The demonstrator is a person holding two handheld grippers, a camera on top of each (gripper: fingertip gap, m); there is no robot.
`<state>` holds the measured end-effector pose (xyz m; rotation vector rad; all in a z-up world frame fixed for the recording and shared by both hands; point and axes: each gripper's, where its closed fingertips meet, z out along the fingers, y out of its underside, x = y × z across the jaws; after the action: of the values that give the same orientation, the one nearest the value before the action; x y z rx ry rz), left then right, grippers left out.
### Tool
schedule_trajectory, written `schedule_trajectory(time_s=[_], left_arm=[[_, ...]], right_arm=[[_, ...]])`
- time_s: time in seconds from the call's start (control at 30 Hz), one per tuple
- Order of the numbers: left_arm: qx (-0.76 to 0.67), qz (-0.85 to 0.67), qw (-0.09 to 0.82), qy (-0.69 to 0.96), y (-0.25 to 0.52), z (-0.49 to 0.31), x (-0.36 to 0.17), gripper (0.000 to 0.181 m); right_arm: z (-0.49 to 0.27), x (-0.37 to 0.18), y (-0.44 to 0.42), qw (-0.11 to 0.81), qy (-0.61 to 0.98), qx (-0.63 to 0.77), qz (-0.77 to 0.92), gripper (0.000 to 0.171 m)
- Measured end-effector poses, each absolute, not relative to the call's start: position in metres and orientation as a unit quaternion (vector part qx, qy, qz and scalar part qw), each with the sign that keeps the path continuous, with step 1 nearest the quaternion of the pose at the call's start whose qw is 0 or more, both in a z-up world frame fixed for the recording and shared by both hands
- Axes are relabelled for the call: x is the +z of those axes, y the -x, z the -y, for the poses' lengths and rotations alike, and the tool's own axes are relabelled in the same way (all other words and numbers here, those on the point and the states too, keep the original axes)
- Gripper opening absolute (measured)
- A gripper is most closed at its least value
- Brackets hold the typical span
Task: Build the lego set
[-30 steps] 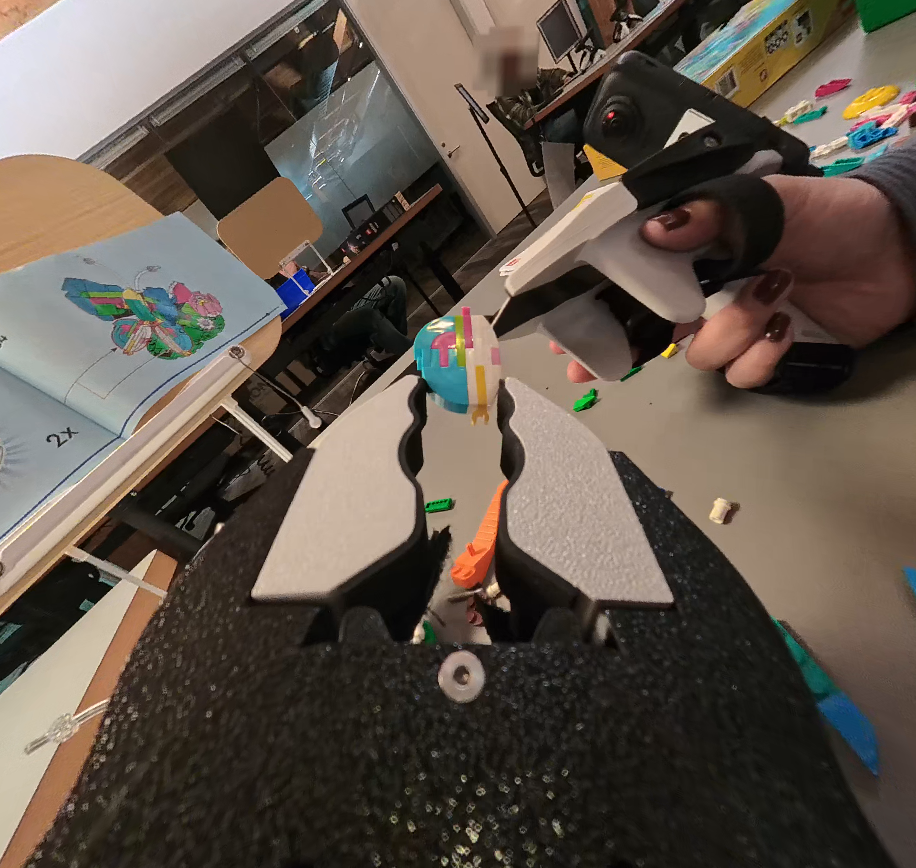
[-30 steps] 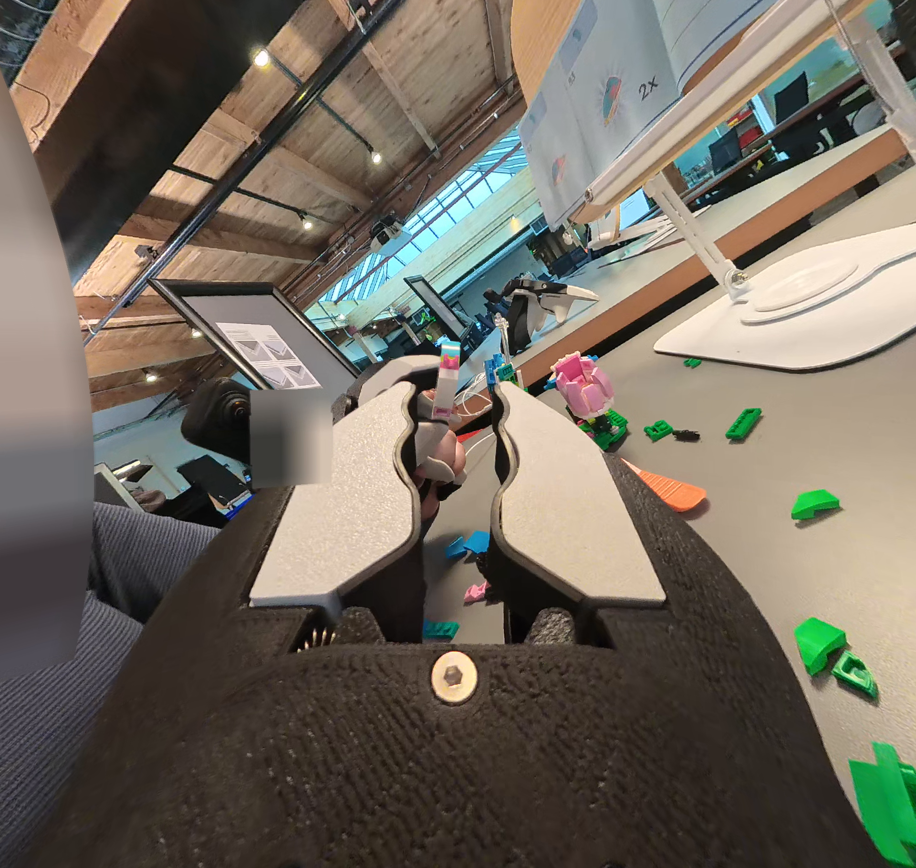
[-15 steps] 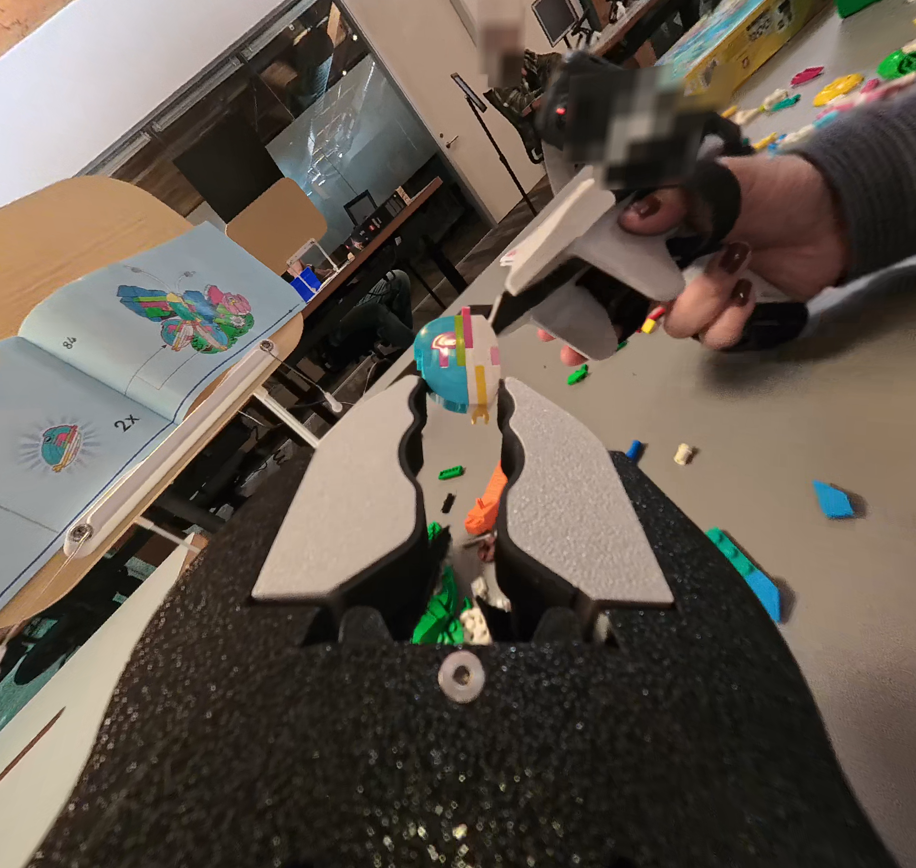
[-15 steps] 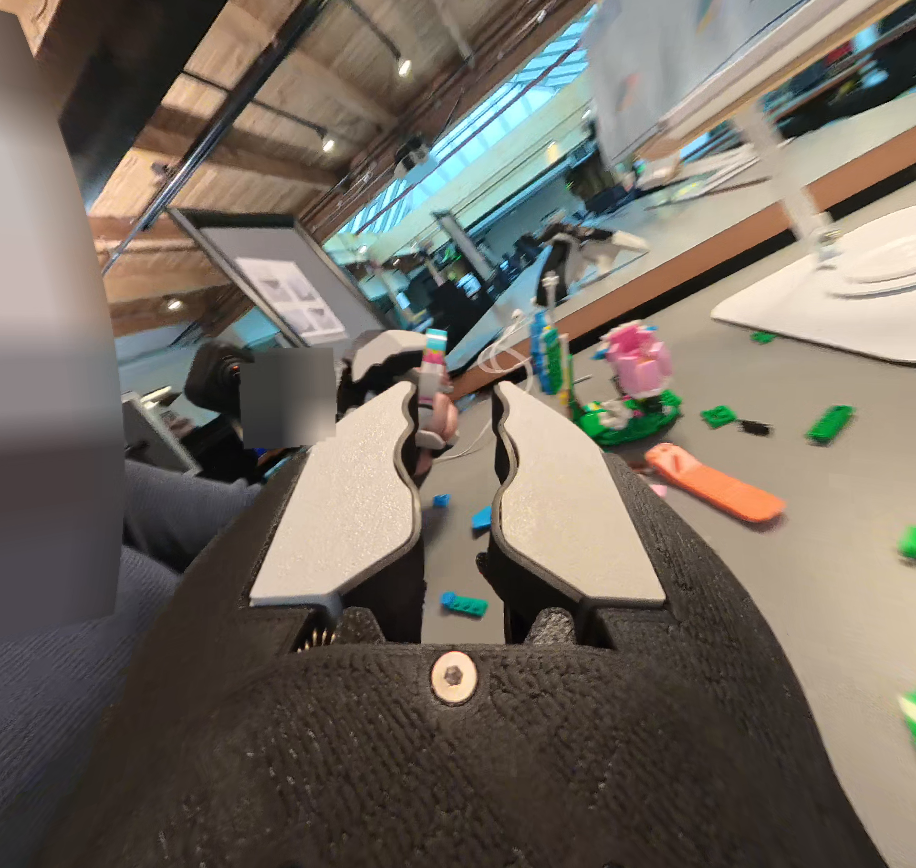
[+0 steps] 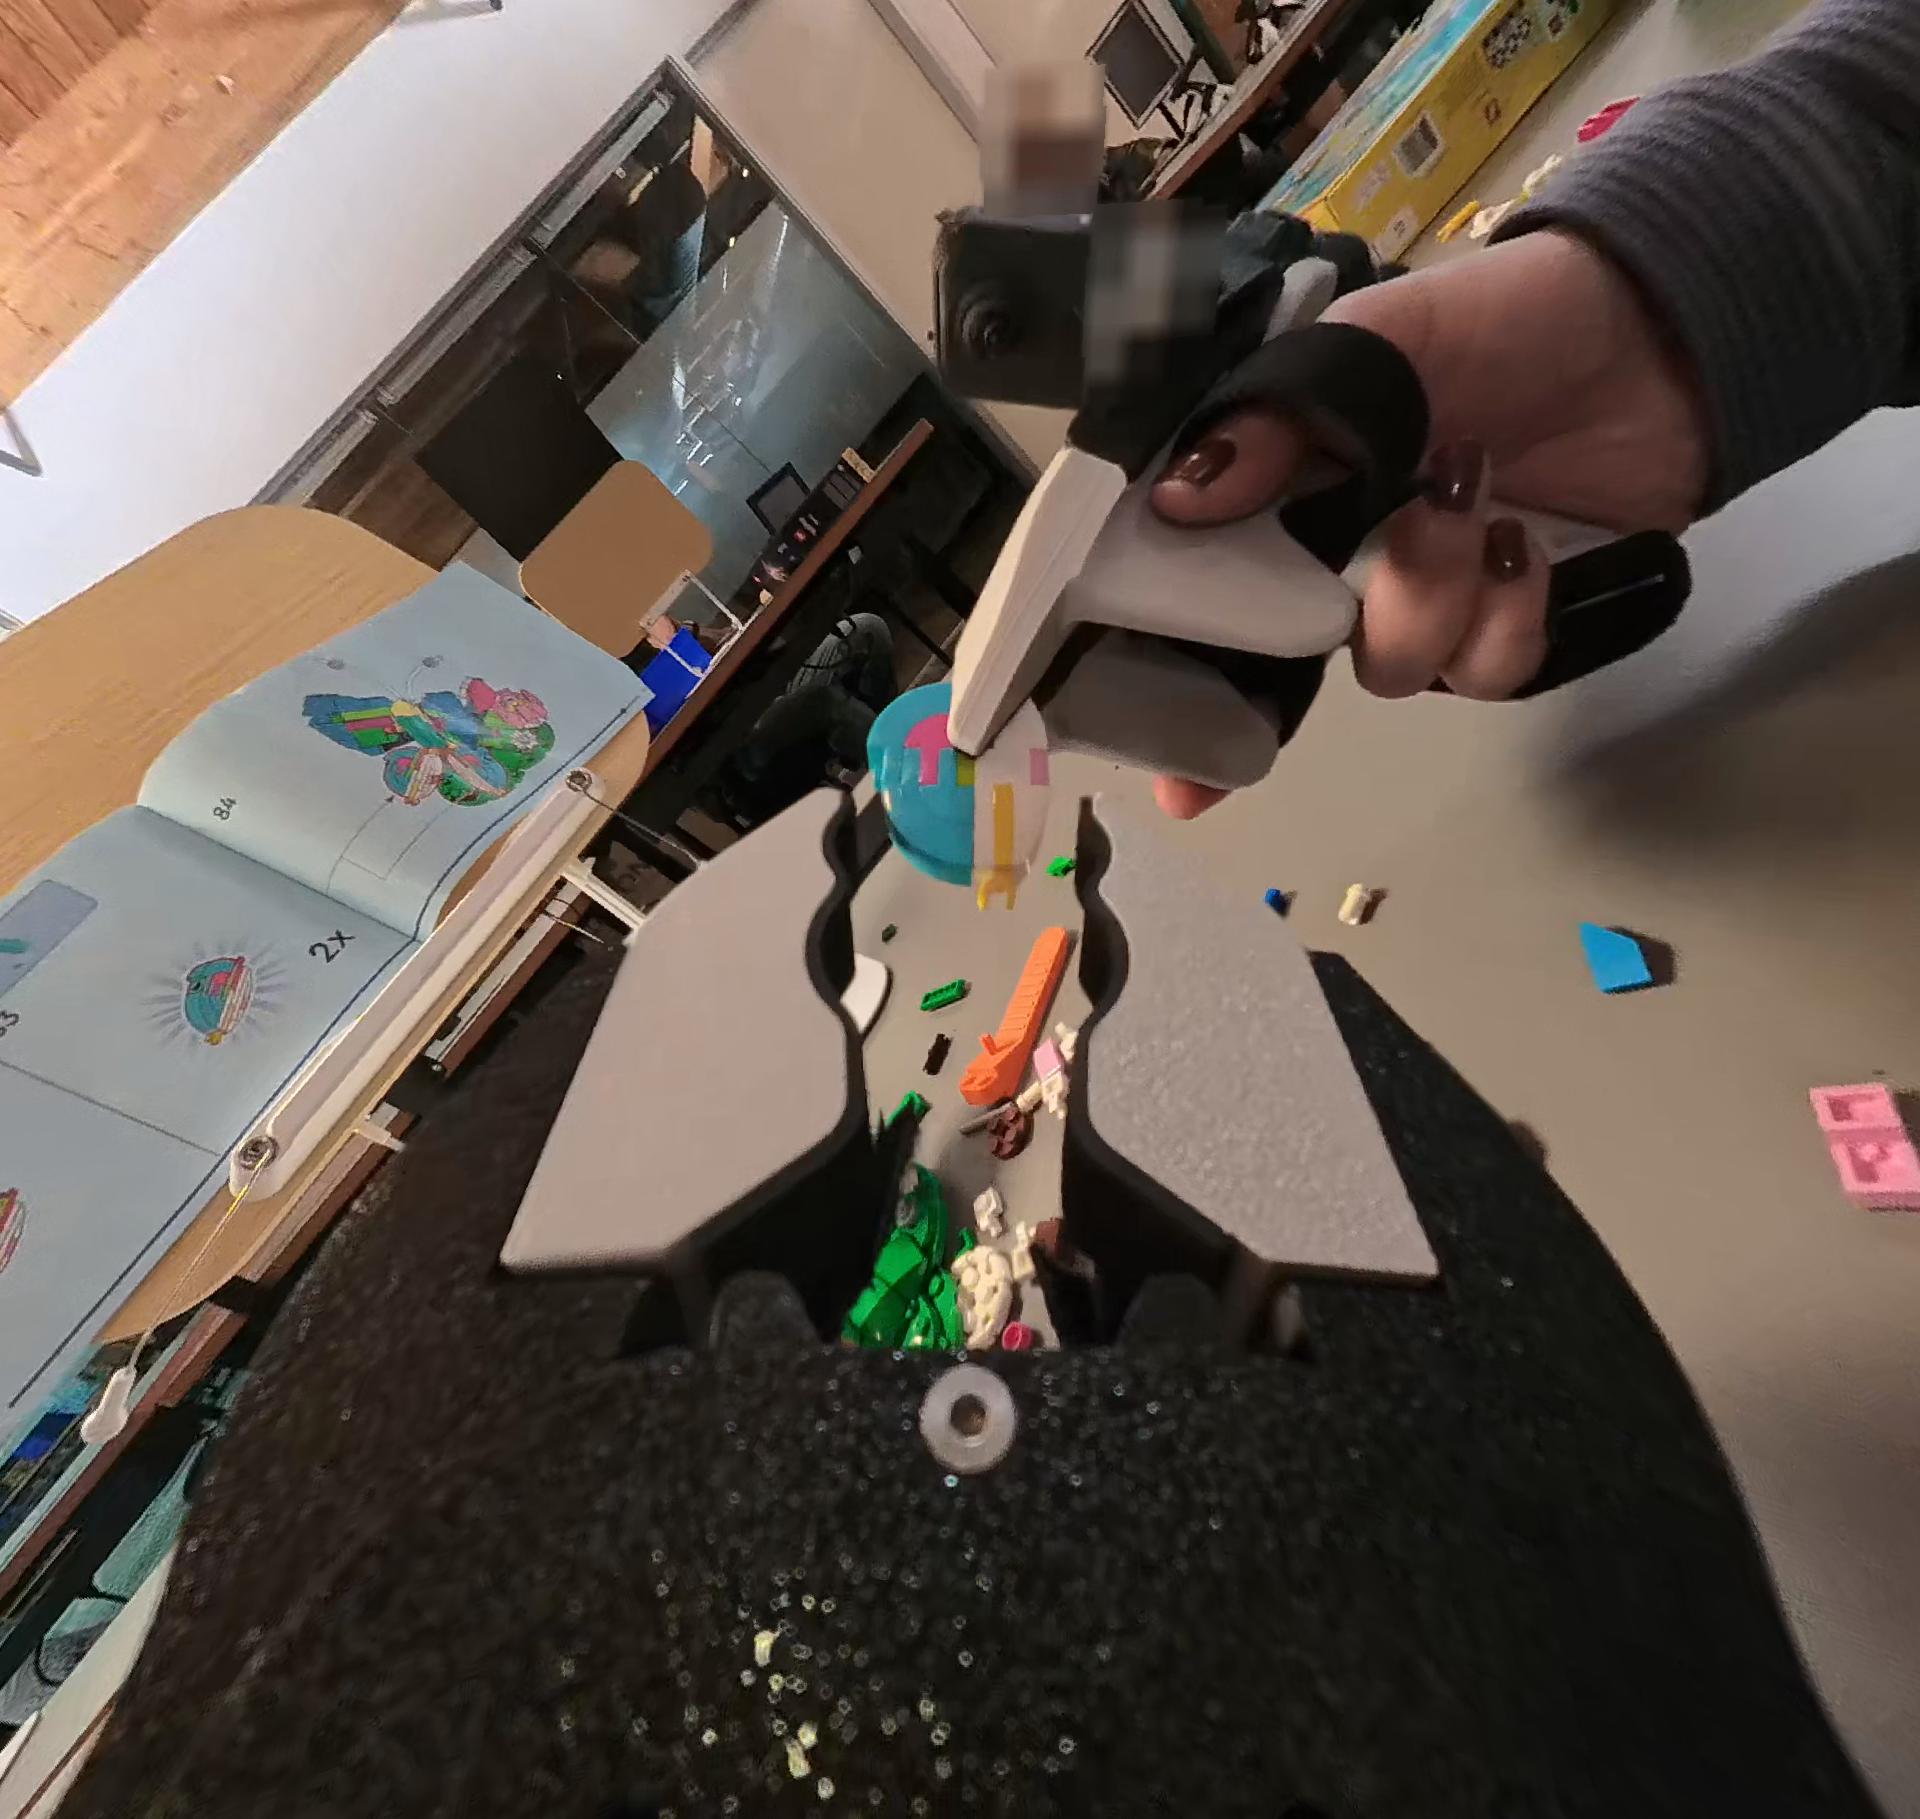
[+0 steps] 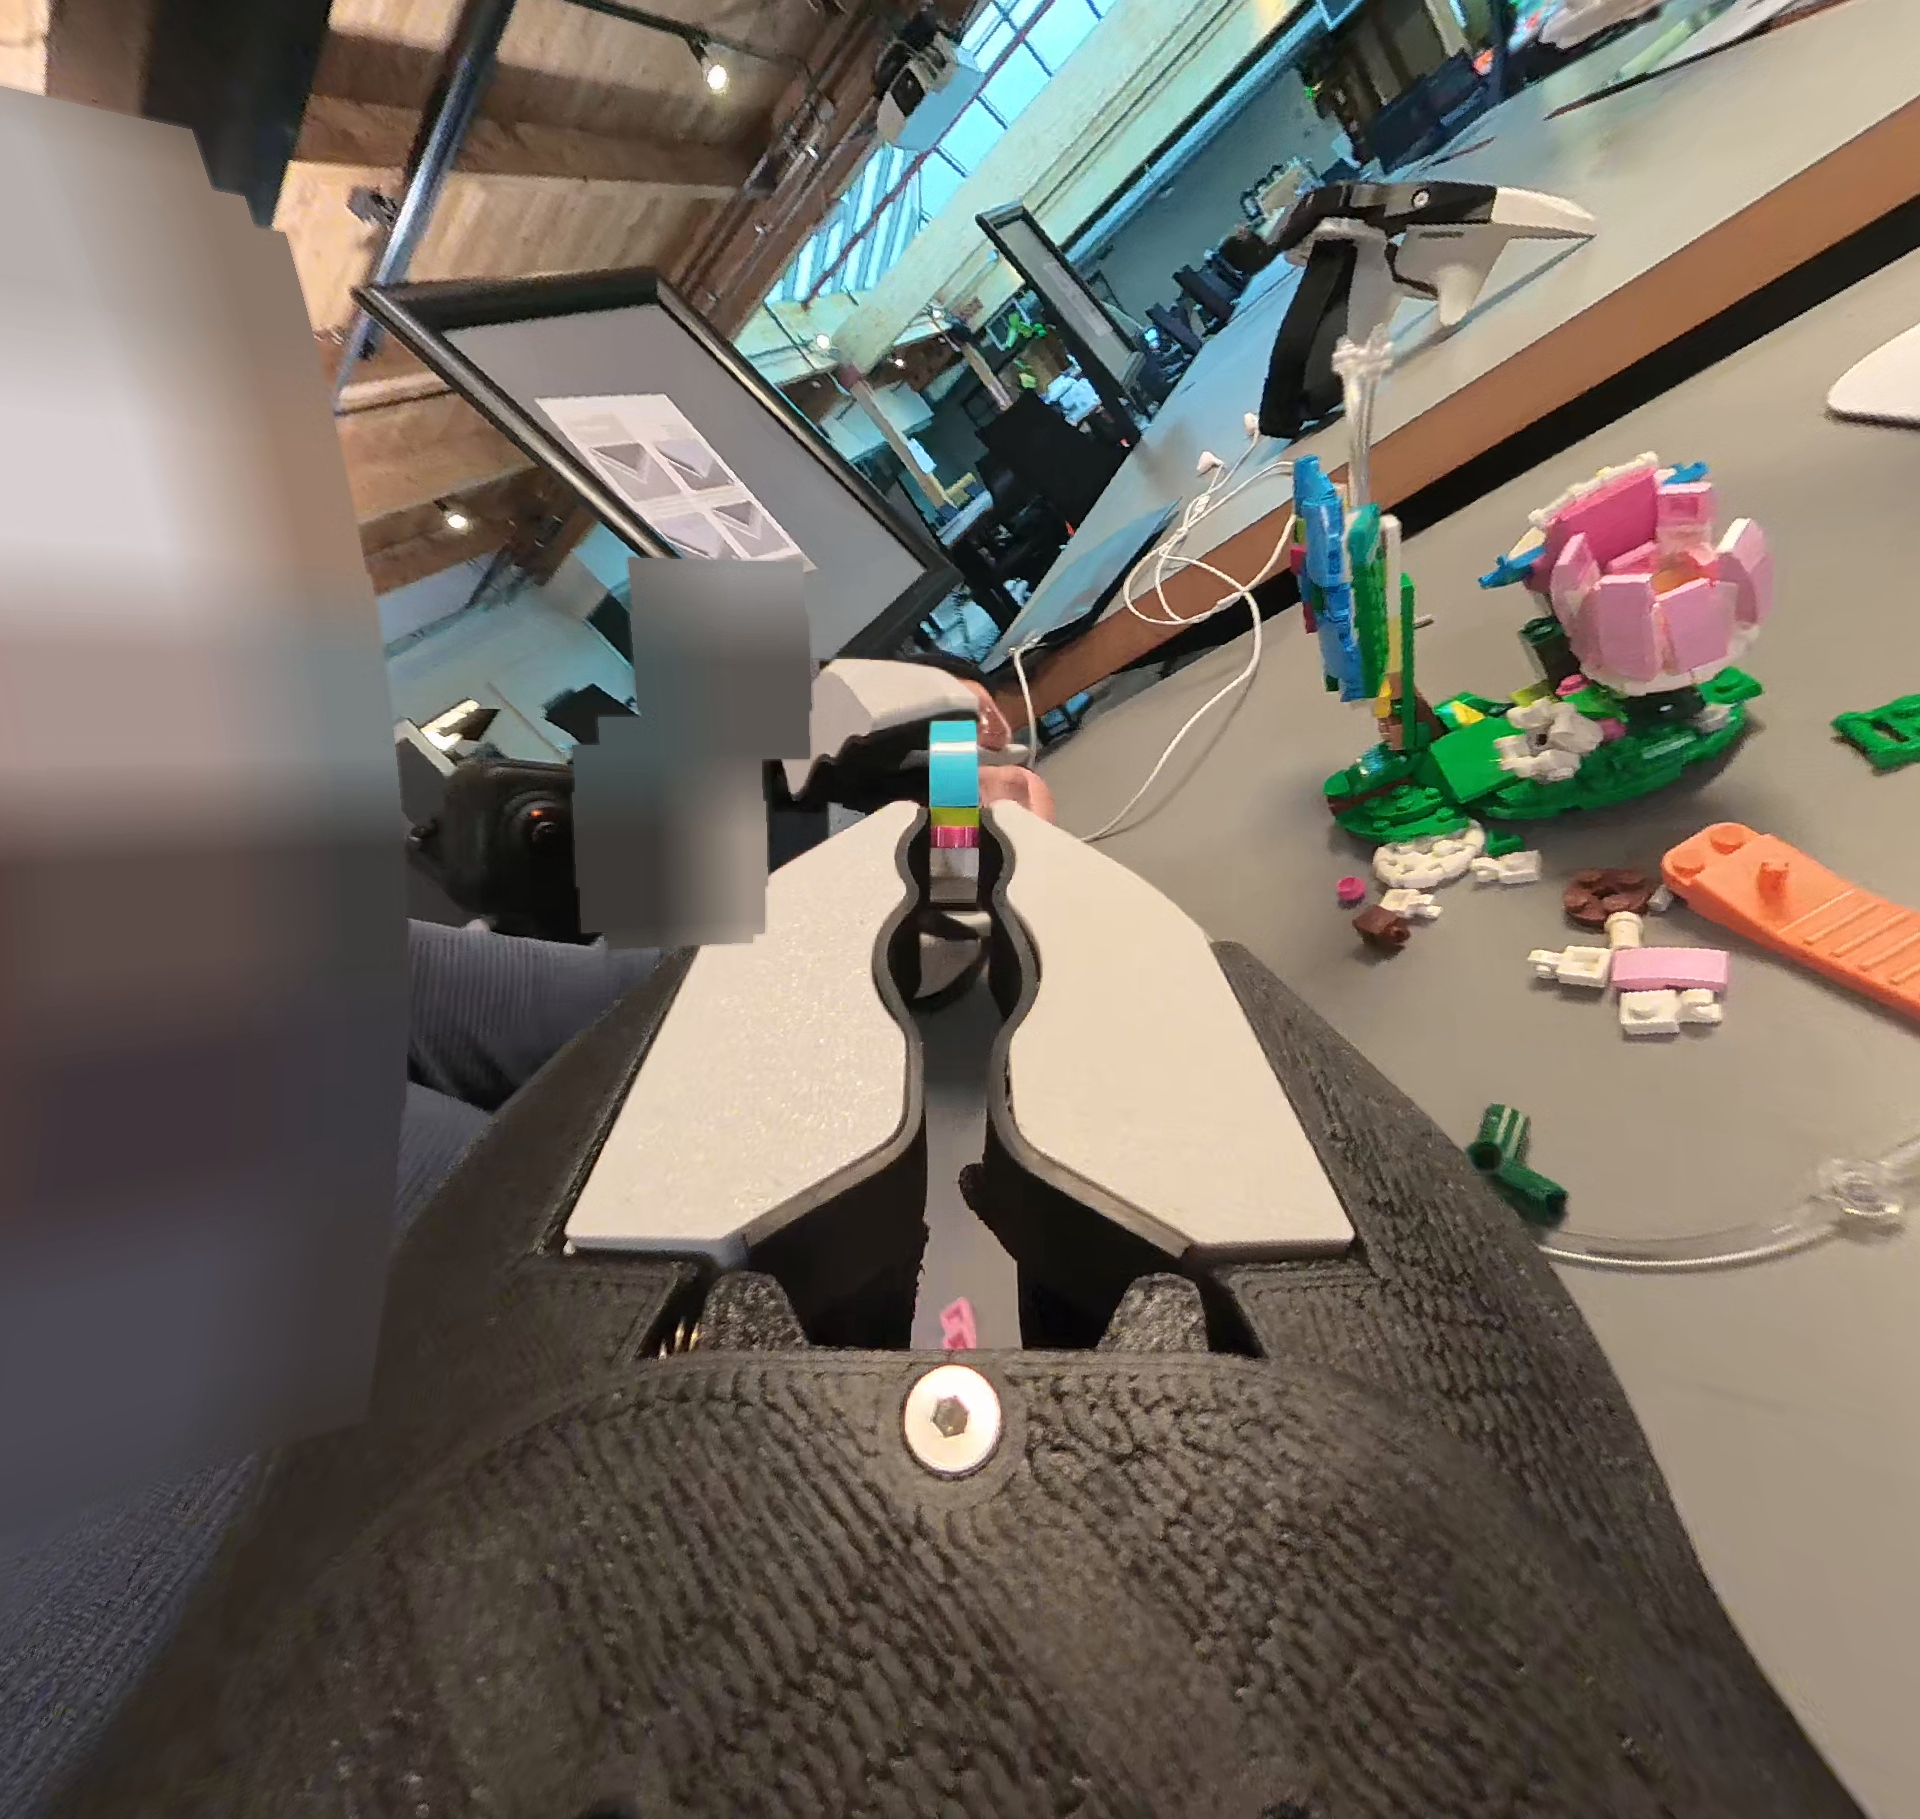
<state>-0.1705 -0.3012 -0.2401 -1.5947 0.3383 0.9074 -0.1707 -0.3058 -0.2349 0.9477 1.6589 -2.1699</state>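
Off to the left of the left gripper's fingers (image 5: 727, 1021) an instruction booklet (image 5: 312, 834) sits propped open on a stand. The left gripper (image 5: 961, 834) itself is spread wide and holding nothing; the round wing piece (image 5: 951, 798), teal on one half and white on the other with pink and yellow strips, hangs in the gap just past its fingertips without touching either one. Coming in from the upper right, the right gripper (image 5: 987, 730) has its fingers pinched onto the top edge of that wing piece, with a person's hand (image 5: 1507, 481) wrapped round the handle. Down on the grey desk (image 5: 1558, 886), seen between the left fingers, there's an orange brick separator (image 5: 1013, 1021), some green bits and white bits. To the right of the fingers lie a blue slope piece (image 5: 1612, 957) and a pink plate (image 5: 1865, 1141).

In the right wrist view the right gripper (image 6: 956, 824) has the wing piece (image 6: 953, 782) edge-on, clamped right at the fingertips, the teal part sticking up above them. Behind it is the left gripper (image 6: 894, 720), partly hidden by a blur patch. Right of the fingers, on the desk (image 6: 1558, 1457), stands a blue and green wing assembly (image 6: 1345, 574) upright, then the pink flower on its green base (image 6: 1652, 606), with the brick separator (image 6: 1797, 922) and loose white and pink parts (image 6: 1652, 980) nearer the fingers
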Motion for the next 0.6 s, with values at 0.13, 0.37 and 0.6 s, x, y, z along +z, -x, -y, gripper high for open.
schedule_trajectory(time_s=[0.13,0.37,0.6], left_arm=[[0.391,-0.139,0.602,0.682,0.171,0.300,-0.240,0.035],[0.386,-0.140,0.606,0.681,0.169,0.300,-0.240,0.032],[0.410,-0.103,0.558,0.714,0.185,0.335,-0.253,0.032]], right_arm=[[0.309,-0.235,0.169,0.152,-0.326,-0.747,-0.559,0.006],[0.312,-0.238,0.167,0.161,-0.325,-0.743,-0.563,0.007],[0.310,-0.253,0.177,0.074,-0.334,-0.713,-0.612,0.025]])
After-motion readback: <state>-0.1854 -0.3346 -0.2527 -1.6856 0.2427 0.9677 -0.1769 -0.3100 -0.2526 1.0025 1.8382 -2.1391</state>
